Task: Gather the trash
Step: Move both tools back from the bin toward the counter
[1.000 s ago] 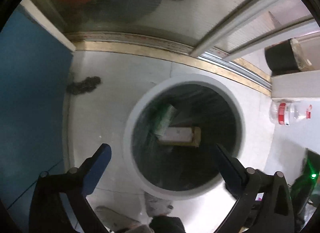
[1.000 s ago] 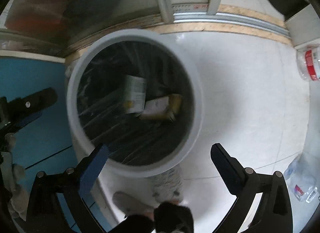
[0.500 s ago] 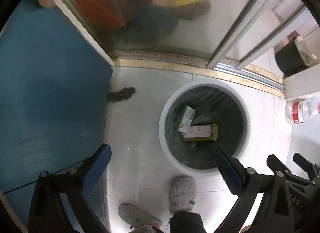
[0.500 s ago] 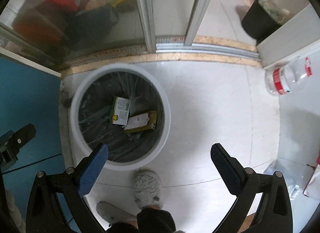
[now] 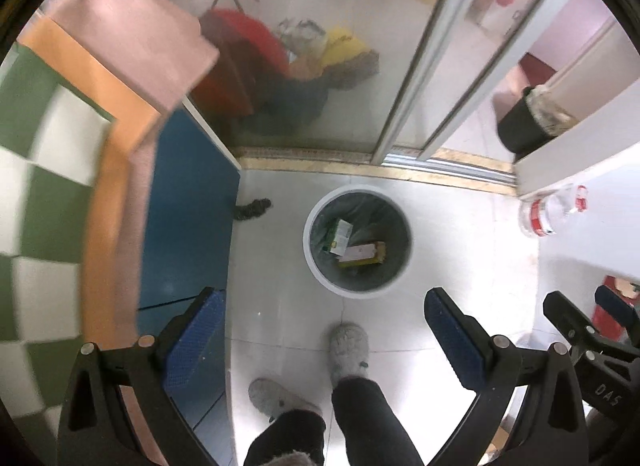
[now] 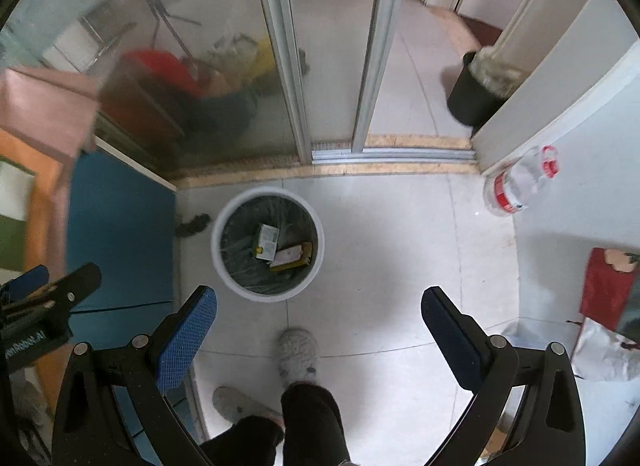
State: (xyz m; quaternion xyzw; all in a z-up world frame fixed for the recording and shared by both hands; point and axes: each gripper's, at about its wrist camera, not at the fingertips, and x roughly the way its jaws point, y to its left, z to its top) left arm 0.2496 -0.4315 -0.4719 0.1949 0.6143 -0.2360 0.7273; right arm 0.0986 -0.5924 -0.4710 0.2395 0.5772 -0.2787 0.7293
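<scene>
Two cartons (image 5: 352,246) lie in one white bin (image 5: 316,266), both jaws spread empty

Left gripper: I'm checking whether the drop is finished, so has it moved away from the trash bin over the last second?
Yes. The left gripper has risen and backed off: the white trash bin now looks far smaller, well beyond its open jaws.

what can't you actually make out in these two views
- Print on the two flat cartons in the white round bin: too small, both views.
- Red and yellow items behind the frosted glass door: blurred by the glass.
- Red packet: cut off by the right view's edge.
- Dark clump by the blue panel: too small.
</scene>
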